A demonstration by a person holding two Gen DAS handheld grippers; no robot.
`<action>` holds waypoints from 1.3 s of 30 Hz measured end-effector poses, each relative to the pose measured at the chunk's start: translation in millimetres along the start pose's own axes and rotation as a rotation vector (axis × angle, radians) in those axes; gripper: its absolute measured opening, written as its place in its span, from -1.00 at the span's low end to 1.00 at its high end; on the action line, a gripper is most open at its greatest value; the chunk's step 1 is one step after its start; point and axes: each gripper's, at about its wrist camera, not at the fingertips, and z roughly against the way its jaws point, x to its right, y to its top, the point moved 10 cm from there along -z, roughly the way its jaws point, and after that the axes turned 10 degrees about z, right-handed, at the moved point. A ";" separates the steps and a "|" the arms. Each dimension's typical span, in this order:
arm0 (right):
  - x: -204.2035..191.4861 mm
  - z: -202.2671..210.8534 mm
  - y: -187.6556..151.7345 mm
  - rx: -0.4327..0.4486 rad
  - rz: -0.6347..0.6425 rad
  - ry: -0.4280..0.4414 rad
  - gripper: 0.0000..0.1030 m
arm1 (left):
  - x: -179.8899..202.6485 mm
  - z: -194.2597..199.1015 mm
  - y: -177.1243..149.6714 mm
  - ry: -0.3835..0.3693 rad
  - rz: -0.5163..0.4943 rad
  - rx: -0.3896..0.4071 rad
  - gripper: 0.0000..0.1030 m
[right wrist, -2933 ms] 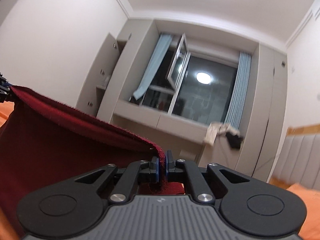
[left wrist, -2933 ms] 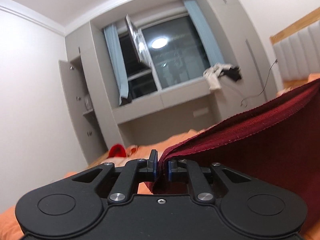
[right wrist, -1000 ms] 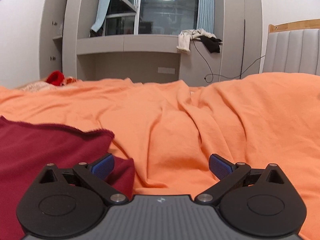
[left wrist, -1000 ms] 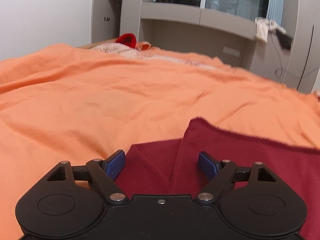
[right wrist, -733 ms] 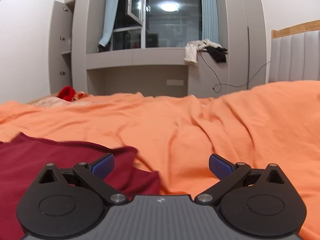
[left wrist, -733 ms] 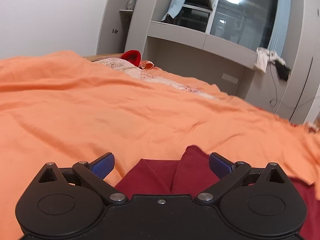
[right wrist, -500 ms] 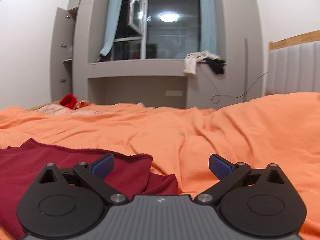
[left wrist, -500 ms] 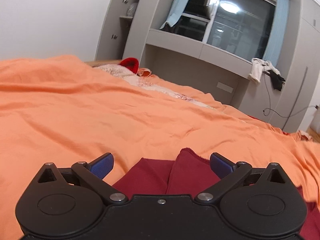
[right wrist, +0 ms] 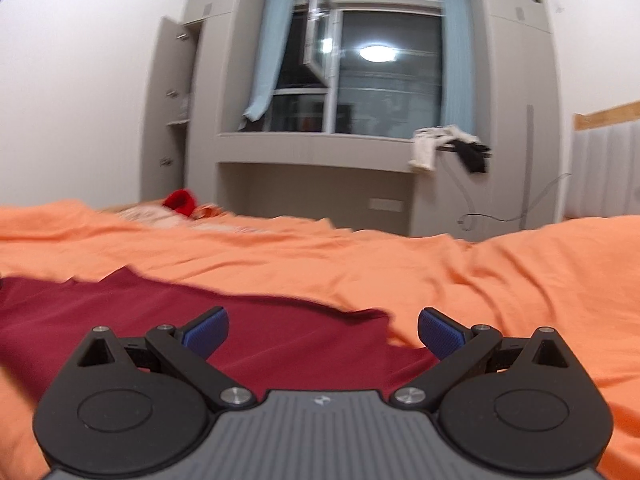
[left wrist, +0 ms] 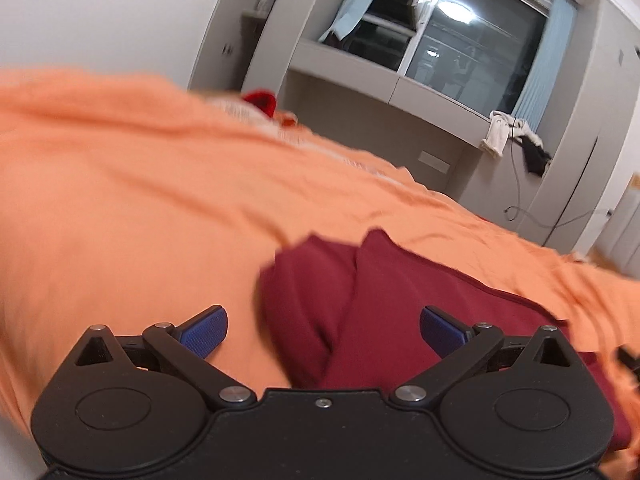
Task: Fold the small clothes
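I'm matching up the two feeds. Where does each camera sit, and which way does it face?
Left wrist: sits behind the open left gripper, angled down at the dark red cloth garment on the orange bedsheet.
Right wrist: sits behind the open right gripper, looking almost level across the bed.
Shared: garment, bedsheet, the dark window.
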 end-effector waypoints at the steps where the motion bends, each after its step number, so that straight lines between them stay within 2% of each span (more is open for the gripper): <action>1: -9.1 0.7 -0.5 0.002 0.024 0.015 0.99 | -1.9 2.5 -3.8 -0.009 0.015 -0.007 0.98; 5: -38.3 3.6 0.5 0.021 0.117 0.044 0.99 | 1.1 16.9 -21.3 -0.060 0.024 -0.020 0.99; 10: -57.1 -1.5 -6.6 -0.001 0.158 0.075 0.99 | 14.4 17.4 -49.1 -0.135 0.031 -0.106 0.99; 14: -60.0 -6.7 -14.5 -0.030 0.147 0.078 0.99 | 23.2 8.9 -60.6 -0.143 -0.010 -0.134 0.99; 16: -57.6 -9.0 -17.1 -0.040 0.127 0.084 0.99 | 25.2 4.7 -60.4 -0.162 0.013 -0.153 0.99; 21: -51.3 -16.2 -18.1 -0.059 0.072 0.096 0.99 | 43.0 -19.5 -60.8 -0.225 0.104 -0.289 0.99; 23: -50.9 -19.2 -14.1 -0.054 0.049 0.092 0.99 | 49.5 -35.6 -59.5 -0.208 0.106 -0.326 0.99; 28: -62.8 -22.8 -1.8 -0.026 -0.001 0.102 0.99 | 53.4 -74.6 -41.6 -0.159 0.123 -0.286 0.99; 33: -90.6 -34.6 -17.0 -0.083 0.064 0.116 1.00 | 52.2 -78.9 -41.4 -0.160 0.138 -0.215 0.99; 35: -97.9 -35.5 -28.9 -0.095 0.090 0.086 0.99 | 55.3 -81.0 -42.9 -0.146 0.117 -0.209 0.99; 39: -104.2 -24.4 -34.5 -0.030 0.139 0.003 0.99 | 59.1 -82.4 -46.0 -0.120 0.052 -0.205 0.99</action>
